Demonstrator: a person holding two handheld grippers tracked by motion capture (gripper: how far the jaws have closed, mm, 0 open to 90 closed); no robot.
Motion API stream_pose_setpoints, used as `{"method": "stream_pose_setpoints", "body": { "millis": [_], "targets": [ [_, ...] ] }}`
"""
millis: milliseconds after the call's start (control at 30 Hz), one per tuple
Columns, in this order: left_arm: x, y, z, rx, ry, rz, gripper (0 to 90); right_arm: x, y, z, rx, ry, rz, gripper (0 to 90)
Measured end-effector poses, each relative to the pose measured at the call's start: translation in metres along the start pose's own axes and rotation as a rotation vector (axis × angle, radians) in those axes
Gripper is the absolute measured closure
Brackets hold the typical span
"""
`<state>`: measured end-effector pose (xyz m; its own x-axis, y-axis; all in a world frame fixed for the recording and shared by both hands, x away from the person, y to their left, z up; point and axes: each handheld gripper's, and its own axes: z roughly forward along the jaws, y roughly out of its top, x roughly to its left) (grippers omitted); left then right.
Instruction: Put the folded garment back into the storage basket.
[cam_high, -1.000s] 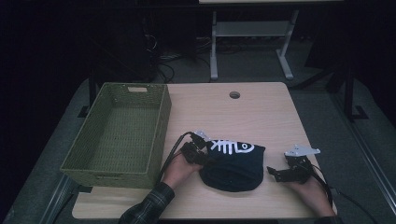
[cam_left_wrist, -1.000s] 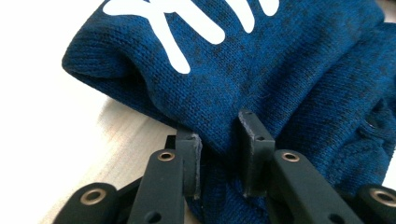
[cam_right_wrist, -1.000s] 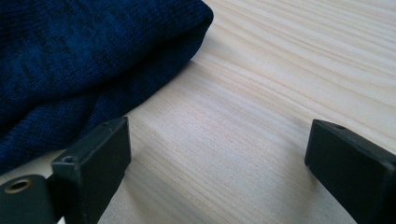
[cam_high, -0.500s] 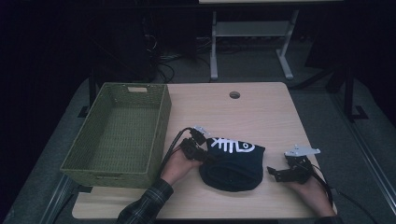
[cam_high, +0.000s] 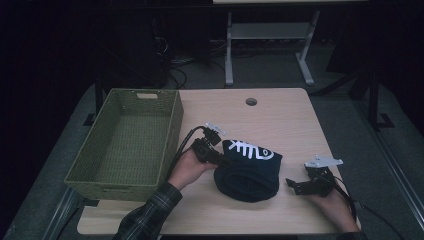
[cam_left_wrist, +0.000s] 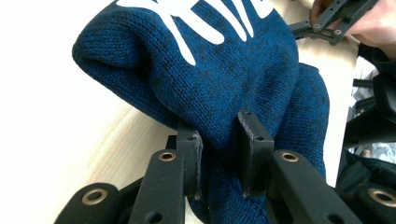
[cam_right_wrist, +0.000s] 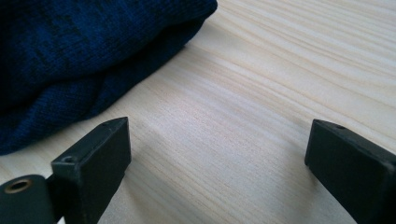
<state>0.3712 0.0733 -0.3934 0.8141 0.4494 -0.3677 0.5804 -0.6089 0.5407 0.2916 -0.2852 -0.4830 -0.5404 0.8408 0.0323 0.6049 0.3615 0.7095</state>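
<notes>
A folded dark blue knitted sweater (cam_high: 250, 170) with a white fish-bone print lies near the front of the light wooden table (cam_high: 280, 120). My left gripper (cam_high: 220, 159) is at its left edge, shut on a fold of the knit. In the left gripper view the sweater (cam_left_wrist: 219, 74) bunches between the two pads and its left edge hangs lifted off the wood. My right gripper (cam_high: 295, 186) rests on the table just right of the sweater, jaws wide open. Between them in the right gripper view is bare wood, with the sweater (cam_right_wrist: 70, 56) at the upper left.
A green woven basket (cam_high: 125, 140) with nothing in it stands at the table's left side, close to my left hand. A round cable hole (cam_high: 251, 101) sits near the far edge. Beyond the table are a dark floor and a white frame (cam_high: 265, 45).
My left gripper has risen a little with the sweater's left edge in its jaws, pulling that side up. The right gripper has stayed in place.
</notes>
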Motion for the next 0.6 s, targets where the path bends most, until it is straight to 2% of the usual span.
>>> {"method": "stream_pose_setpoints", "body": {
  "millis": [200, 300, 433, 600],
  "targets": [
    [-0.011, 0.014, -0.013, 0.032, 0.012, 0.048, 73.7, 0.000, 0.000, 0.000, -0.002, -0.001, 0.001, 6.5],
    [-0.014, 0.019, -0.018, 0.035, 0.018, 0.054, 73.9, 0.000, 0.000, 0.000, -0.002, -0.001, 0.000, 6.5],
    [-0.022, 0.033, -0.031, 0.050, 0.039, 0.087, 74.1, 0.000, 0.000, 0.000, -0.003, -0.001, 0.000, 6.5],
    [-0.029, 0.044, -0.044, 0.059, 0.044, 0.096, 74.2, 0.000, 0.000, 0.000, -0.003, -0.001, 0.001, 6.5]
  ]
}}
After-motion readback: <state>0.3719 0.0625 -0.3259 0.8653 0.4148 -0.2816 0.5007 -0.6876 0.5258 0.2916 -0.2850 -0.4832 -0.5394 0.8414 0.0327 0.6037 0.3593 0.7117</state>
